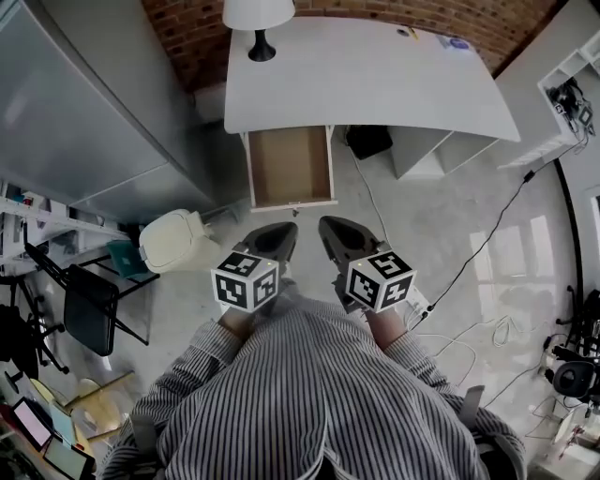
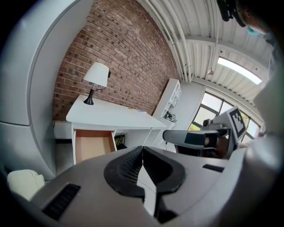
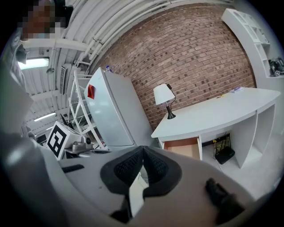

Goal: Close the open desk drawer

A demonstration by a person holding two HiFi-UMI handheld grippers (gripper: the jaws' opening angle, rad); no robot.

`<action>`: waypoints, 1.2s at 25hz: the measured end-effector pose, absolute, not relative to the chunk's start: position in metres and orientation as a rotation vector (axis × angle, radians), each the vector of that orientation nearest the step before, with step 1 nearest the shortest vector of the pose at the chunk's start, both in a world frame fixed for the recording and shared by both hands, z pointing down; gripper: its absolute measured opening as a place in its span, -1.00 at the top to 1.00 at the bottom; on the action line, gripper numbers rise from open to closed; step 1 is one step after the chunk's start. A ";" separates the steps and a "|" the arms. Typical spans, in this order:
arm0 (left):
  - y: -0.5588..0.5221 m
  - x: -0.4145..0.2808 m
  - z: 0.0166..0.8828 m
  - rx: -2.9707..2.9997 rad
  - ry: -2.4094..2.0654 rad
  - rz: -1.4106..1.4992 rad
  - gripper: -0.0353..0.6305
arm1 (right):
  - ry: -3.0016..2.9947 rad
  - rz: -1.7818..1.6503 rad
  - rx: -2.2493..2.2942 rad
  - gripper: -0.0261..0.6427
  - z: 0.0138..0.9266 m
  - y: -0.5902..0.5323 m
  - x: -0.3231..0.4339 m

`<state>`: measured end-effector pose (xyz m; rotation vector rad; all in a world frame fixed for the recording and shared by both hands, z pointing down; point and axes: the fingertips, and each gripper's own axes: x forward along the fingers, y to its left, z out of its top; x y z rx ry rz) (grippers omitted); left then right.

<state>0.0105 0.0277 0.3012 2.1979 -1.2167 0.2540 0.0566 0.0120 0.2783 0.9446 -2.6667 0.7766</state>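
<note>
The white desk stands against a brick wall. Its drawer is pulled out at the left end, showing an empty brown inside, and the white drawer front faces me. Both grippers hover above the floor a little short of that front. My left gripper is shut with nothing in it, and my right gripper beside it is shut and empty too. In the left gripper view the jaws meet, with the drawer beyond them to the left. In the right gripper view the jaws meet, with the drawer ahead to the right.
A table lamp stands on the desk's left end. A cream bin sits on the floor left of the drawer, with a black chair nearer me. A large grey fridge fills the left. A black box and cables lie under and right of the desk.
</note>
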 end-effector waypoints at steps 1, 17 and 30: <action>0.020 0.007 0.300 2.199 -1.214 0.255 0.86 | -2.662 0.777 0.953 0.87 0.278 0.005 0.055; -0.071 -0.033 0.308 2.247 -1.118 0.284 0.86 | -2.633 0.806 1.066 0.87 0.288 -0.086 0.015; -0.080 -0.034 0.325 2.223 -1.064 0.300 0.86 | -2.587 0.859 1.052 0.87 0.308 -0.090 0.004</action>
